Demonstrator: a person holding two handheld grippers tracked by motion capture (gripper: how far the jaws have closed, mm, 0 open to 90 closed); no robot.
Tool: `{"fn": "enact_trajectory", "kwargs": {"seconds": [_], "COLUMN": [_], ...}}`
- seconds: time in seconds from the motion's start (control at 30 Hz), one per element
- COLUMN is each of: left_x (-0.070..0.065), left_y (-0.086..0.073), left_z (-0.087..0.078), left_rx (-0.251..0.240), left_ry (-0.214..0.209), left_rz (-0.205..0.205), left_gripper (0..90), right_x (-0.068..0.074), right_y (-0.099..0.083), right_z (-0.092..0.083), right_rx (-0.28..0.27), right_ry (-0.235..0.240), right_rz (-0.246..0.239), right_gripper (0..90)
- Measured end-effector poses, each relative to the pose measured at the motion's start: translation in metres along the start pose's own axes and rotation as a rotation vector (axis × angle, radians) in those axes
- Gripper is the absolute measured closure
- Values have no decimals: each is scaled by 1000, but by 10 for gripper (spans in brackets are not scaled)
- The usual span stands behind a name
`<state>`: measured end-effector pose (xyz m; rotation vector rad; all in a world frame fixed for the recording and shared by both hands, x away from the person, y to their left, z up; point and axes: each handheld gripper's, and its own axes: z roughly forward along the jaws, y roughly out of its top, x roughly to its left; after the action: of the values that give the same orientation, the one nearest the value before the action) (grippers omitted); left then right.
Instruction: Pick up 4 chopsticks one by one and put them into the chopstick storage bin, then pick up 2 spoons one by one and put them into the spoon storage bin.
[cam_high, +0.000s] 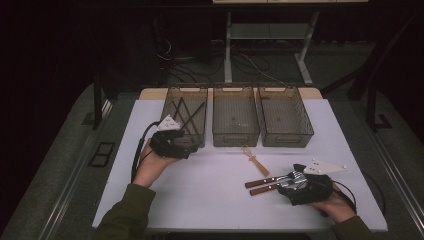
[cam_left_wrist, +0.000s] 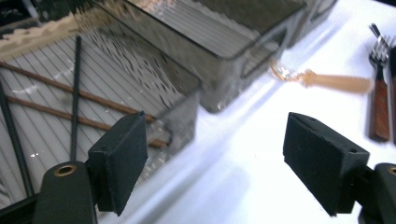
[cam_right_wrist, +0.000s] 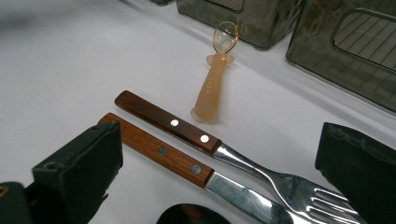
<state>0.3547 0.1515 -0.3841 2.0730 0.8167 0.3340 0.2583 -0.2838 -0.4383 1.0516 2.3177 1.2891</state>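
My left gripper (cam_high: 189, 146) (cam_left_wrist: 224, 163) hovers at the front corner of the left smoky bin (cam_high: 187, 89) (cam_left_wrist: 187, 112); its jaws stand wide open with nothing between them. Several dark and brown chopsticks (cam_high: 186, 114) (cam_left_wrist: 70, 95) lie crossed inside that bin. My right gripper (cam_high: 289, 183) (cam_right_wrist: 219, 175) sits low at the table's front right, open, its jaws straddling the metal ends of two wood-handled pieces of cutlery (cam_high: 264, 184) (cam_right_wrist: 163, 123); one is a fork (cam_right_wrist: 299, 186). A small amber spoon (cam_high: 255, 161) (cam_right_wrist: 214, 91) (cam_left_wrist: 331, 82) lies just beyond them.
A middle bin (cam_high: 236, 139) and a right bin (cam_high: 288, 139) stand beside the left one along the back of the white table (cam_high: 200, 200). A dark rounded shape (cam_right_wrist: 187, 214) lies under my right gripper. Cables trail from both grippers.
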Motion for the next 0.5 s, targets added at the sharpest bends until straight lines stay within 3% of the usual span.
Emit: {"fn": "enact_trajectory", "kwargs": {"seconds": [0.27, 0.5], "left_x": [-21, -38], "left_y": [-25, -48], "left_z": [-7, -7], "left_rx": [-22, -29], "left_ry": [-29, -82], "left_rz": [3, 16], "left_gripper": [199, 138], "right_x": [-1, -2], "right_y": [1, 4], "right_z": [-2, -4], "right_rx": [8, 1], "right_ry": [-5, -8], "right_rz": [-1, 12], "right_gripper": [10, 10]}}
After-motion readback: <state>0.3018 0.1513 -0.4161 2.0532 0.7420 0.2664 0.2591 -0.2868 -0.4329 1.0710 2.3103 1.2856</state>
